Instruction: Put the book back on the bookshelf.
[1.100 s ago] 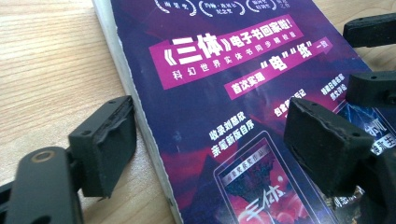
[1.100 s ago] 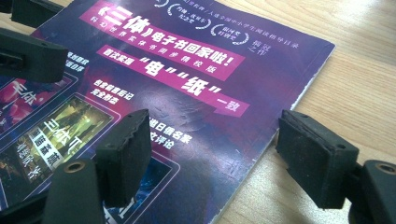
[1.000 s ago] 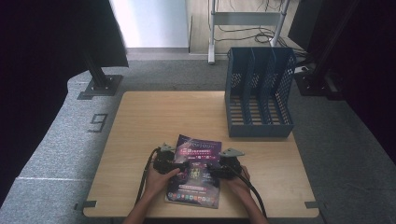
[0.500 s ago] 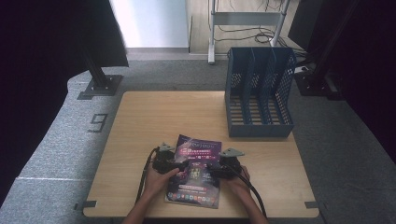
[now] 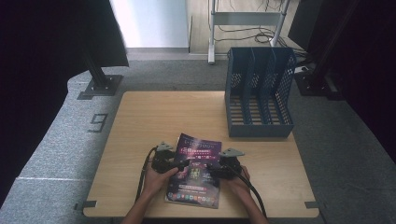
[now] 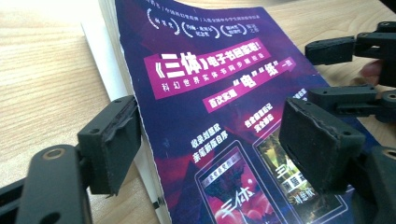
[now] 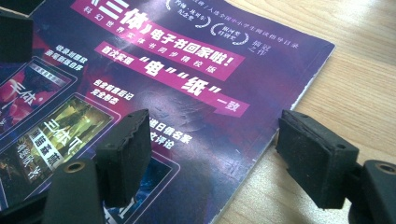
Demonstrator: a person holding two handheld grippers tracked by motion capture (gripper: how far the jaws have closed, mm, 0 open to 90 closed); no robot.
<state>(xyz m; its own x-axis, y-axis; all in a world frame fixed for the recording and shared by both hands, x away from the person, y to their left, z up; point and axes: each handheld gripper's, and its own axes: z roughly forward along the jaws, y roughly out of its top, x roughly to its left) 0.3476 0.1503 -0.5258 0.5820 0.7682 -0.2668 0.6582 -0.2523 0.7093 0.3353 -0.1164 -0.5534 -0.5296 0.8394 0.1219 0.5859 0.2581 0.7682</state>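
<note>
A purple magazine (image 5: 196,170) with white Chinese lettering lies flat near the front edge of the wooden table (image 5: 163,116). My left gripper (image 5: 184,164) is at its left edge, open. In the left gripper view the jaws (image 6: 212,140) straddle that edge of the magazine (image 6: 219,107), one over the wood, one over the cover. My right gripper (image 5: 210,169) is open at the right edge. Its jaws (image 7: 217,147) straddle the magazine (image 7: 154,84) the same way. Nothing is pinched. The right gripper (image 6: 355,70) faces the left one across the cover.
A blue slotted file rack (image 5: 259,93) stands at the back right of the table. Bare wood spreads over the left and middle. Grey carpet surrounds the table, with a stand base (image 5: 100,86) at the back left.
</note>
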